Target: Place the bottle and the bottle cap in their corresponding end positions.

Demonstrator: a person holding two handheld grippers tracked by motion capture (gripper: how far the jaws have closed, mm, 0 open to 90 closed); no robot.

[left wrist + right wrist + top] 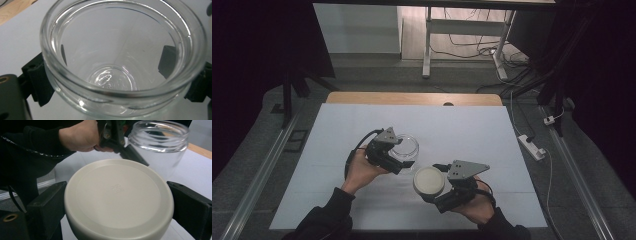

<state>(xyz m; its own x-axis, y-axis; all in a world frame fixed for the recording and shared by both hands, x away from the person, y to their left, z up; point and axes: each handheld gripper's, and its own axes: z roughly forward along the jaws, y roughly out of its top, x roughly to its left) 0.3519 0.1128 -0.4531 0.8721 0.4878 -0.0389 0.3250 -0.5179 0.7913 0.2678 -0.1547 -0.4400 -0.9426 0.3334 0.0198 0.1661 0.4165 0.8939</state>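
High view: left tongs (401, 159) clamp the glass jar (406, 146), right tongs (432, 192) grip the lid (428, 181) beside it

My jaws are black. The jar (120, 62) between my left ones is clear, colourless glass with white glints on its rim. The lid (118, 200) between my right ones is plain cream, unpatterned but for a faint embossed mark at its middle. The table cover (462, 125) is pale grey-white, the table edge (412, 98) light wood.

Both grippers (404, 159) (428, 186) clamped, mid-table.
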